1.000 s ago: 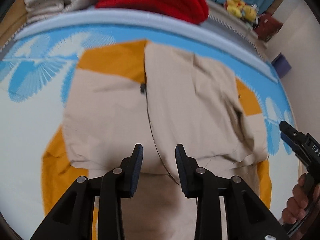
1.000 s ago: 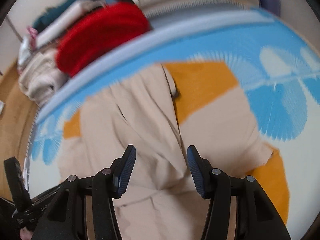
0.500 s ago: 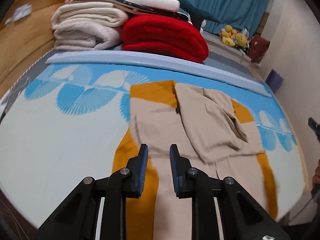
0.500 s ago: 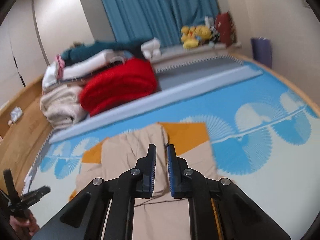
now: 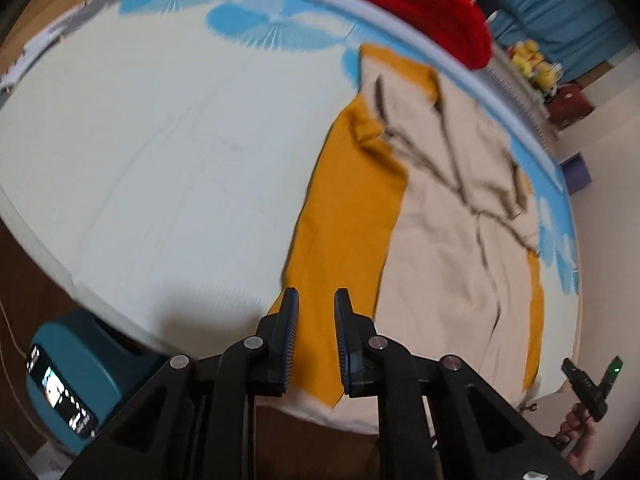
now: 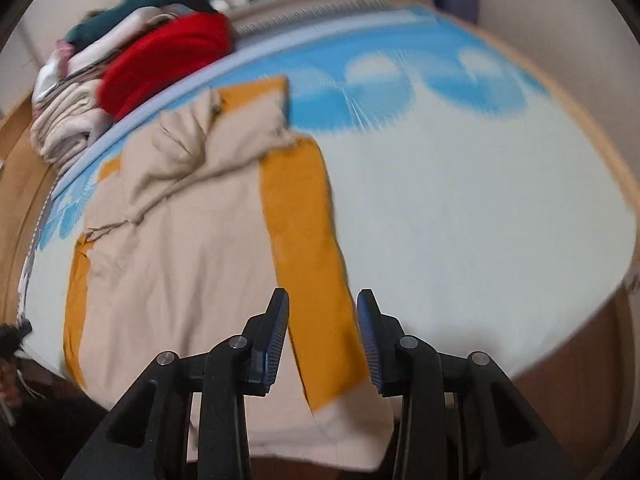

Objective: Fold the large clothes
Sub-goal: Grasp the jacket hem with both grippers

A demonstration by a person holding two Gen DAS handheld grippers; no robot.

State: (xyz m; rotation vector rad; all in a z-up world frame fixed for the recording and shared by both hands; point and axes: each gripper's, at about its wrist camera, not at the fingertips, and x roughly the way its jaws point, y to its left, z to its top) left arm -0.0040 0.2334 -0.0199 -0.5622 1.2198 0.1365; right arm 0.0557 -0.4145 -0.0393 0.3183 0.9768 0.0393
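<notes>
Both claws pulled back to bed's near edge; garment runs lengthwise away; left claw narrow and empty, right claw opening, empty.

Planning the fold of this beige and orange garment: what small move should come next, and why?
Probably lower both onto the near hem of the beige and orange garment and pinch. The left hand-held gripper and right hand-held gripper, its jaws opening, hang over the orange side strips, with no cloth between the pads.

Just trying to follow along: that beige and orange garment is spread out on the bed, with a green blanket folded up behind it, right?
Nearly. The garment does lie spread on the bed, but the folded blanket behind it is red, not green; the right wrist view shows it clearly.
</notes>
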